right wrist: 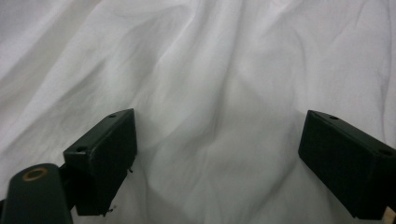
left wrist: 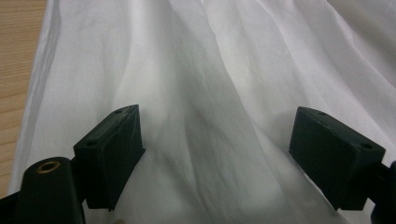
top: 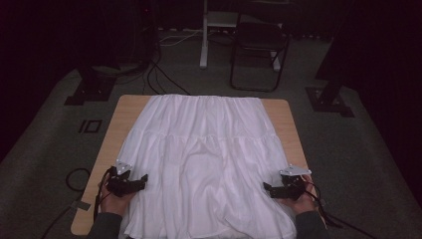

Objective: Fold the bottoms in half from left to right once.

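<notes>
A white tiered skirt (top: pixel 204 159) lies spread flat over the wooden table (top: pixel 283 115), its gathered waistband at the far edge and its hem hanging over the near edge. My left gripper (top: pixel 144 178) rests at the skirt's left side near the hem, pointing inward, jaws wide apart. The left gripper view shows the white cloth (left wrist: pixel 210 93) lying loose under and between the jaws, not pinched. My right gripper (top: pixel 266 188) sits at the skirt's right side, also pointing inward and open. Wrinkled fabric (right wrist: pixel 219 93) spreads beneath its jaws.
Bare wood (left wrist: pixel 16 56) shows left of the skirt's edge. Beyond the table stand a folding chair (top: pixel 259 45), a white stand leg (top: pixel 203 35) and black stand bases (top: pixel 89 89) on grey carpet, with cables (top: pixel 159 74) trailing across the floor.
</notes>
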The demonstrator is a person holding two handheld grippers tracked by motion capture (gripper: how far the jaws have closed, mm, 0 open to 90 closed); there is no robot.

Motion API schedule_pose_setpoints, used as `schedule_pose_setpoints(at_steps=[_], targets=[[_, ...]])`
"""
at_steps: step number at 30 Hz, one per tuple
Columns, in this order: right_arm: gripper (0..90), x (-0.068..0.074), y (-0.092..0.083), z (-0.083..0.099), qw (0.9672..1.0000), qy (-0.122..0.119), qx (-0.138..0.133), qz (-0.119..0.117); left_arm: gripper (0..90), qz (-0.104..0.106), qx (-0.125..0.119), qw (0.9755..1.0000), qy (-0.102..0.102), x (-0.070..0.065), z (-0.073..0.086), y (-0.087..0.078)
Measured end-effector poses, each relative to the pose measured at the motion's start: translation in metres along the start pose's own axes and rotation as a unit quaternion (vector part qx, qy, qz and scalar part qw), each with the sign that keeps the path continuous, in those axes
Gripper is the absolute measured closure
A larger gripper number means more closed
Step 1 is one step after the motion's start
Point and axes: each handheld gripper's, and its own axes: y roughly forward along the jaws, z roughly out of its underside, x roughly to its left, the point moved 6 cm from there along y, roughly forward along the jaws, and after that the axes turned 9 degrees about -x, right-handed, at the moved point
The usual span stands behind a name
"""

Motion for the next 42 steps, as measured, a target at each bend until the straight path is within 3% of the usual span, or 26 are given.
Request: schedule_pose_setpoints(at_steps=[7,8,10,14,17,19,21,23,27,29,31,34,40,42], targets=[[11.9,0.000,0.001,-0.001,1.0000,-0.001,0.000,-0.002,23.7,-0.008,-0.004,0.9999,-0.007,0.001,-0.001,-0.001],[13.0,-0.001,0.001,-0.001,1.0000,0.001,-0.002,0.000,30.3,-0.009,-0.005,0.9999,-0.009,0.001,-0.001,-0.001],[13.0,-0.001,0.001,-0.001,1.0000,0.002,-0.002,0.001,33.5,-0.011,-0.006,0.9999,-0.005,0.001,-0.002,-0.003],[13.0,-0.001,0.001,-0.001,1.0000,0.002,-0.001,0.001,29.7,-0.012,-0.034,0.9993,-0.010,0.002,-0.009,-0.018],[13.0,-0.001,0.001,-0.001,1.0000,0.002,-0.001,0.001,23.2,-0.035,-0.048,0.9982,-0.012,0.011,-0.008,-0.035],[13.0,-0.001,0.001,-0.001,1.0000,0.002,-0.002,0.001,16.1,-0.059,-0.046,0.9968,-0.026,0.023,-0.005,-0.043],[13.0,-0.001,0.001,-0.001,1.0000,0.002,-0.002,0.000,13.7,-0.066,-0.034,0.9959,-0.051,0.037,0.001,-0.046],[13.0,-0.001,0.001,-0.001,1.0000,0.002,-0.002,0.001,12.9,-0.076,-0.018,0.9949,-0.063,0.048,0.008,-0.044],[13.0,-0.001,0.001,-0.001,1.0000,0.003,-0.002,0.000,12.9,-0.076,0.009,0.9936,-0.083,0.061,0.020,-0.037],[13.0,-0.001,0.001,-0.001,1.0000,0.003,-0.002,0.000,12.8,-0.067,0.020,0.9942,-0.081,0.060,0.023,-0.034],[13.0,-0.001,0.001,-0.001,1.0000,0.003,-0.002,0.000,12.1,-0.070,0.026,0.9953,-0.061,0.055,0.022,-0.032],[13.0,-0.001,0.001,-0.001,1.0000,0.003,-0.002,0.000,9.3,-0.050,0.032,0.9973,-0.044,0.039,0.019,-0.026],[12.4,-0.001,0.001,-0.001,1.0000,0.001,-0.002,0.001,8.3,-0.049,0.039,0.9971,-0.043,0.031,0.016,-0.023],[11.5,0.000,0.001,-0.001,1.0000,-0.003,0.000,-0.003,15.8,-0.045,0.035,0.9976,-0.040,0.029,0.014,-0.024]])
